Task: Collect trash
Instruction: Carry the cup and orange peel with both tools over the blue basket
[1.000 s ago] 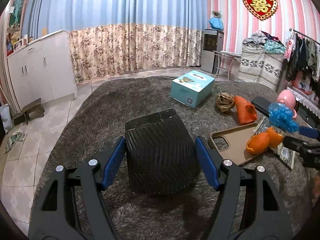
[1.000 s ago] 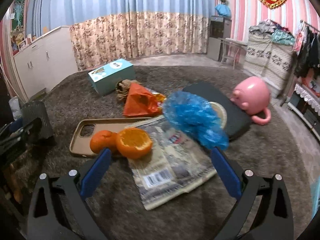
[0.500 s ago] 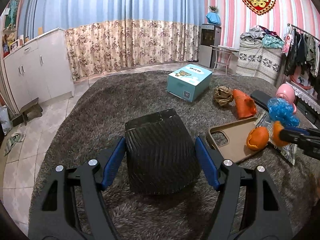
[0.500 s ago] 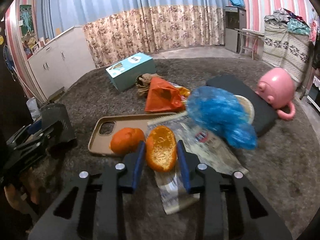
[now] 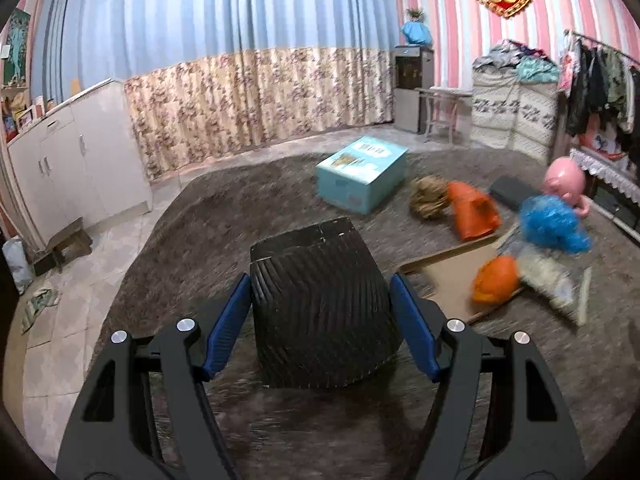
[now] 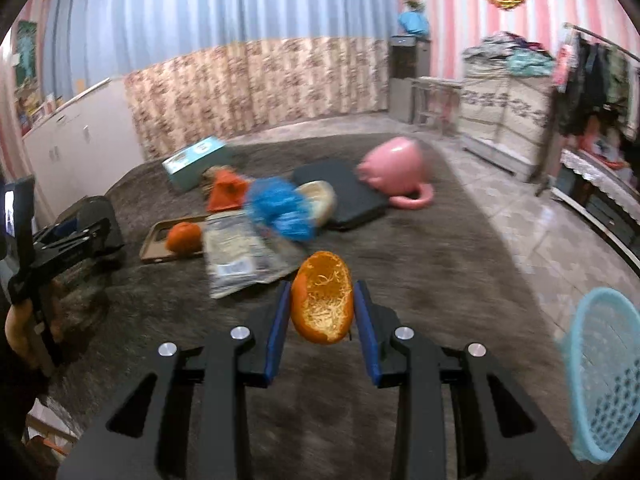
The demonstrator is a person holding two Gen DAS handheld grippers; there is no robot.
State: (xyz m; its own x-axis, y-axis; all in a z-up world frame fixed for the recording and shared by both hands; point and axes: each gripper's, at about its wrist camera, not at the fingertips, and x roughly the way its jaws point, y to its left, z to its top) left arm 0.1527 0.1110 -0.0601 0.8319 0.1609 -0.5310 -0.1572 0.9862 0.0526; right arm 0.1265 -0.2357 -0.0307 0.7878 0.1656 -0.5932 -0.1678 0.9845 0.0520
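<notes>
My left gripper [image 5: 320, 280] is shut on a black ribbed bin [image 5: 320, 312], its blue pads pressed against both sides, low over the shaggy grey rug [image 5: 224, 216]. In the right wrist view my right gripper [image 6: 321, 286] is shut on a hollow orange peel half [image 6: 322, 298], held above the rug to the right of the trash pile. In that pile lie a second orange peel [image 6: 184, 237] on a tan phone case [image 6: 154, 242], a grey packet [image 6: 236, 252], a crumpled blue plastic bag [image 6: 280, 208] and an orange bag [image 6: 228, 196].
A light blue mesh basket [image 6: 604, 372] stands on the tiled floor at the right edge. A pink mug [image 6: 394, 170] lies beside a black pad [image 6: 348, 194]. A teal box [image 5: 362, 172] and a brown bundle [image 5: 428, 200] sit further back. White cabinets [image 5: 80, 160] line the left wall.
My right gripper shut on the orange peel half, lifted it off the packet and swung right, away from the pile. The left gripper keeps its hold on the bin and has barely shifted.
</notes>
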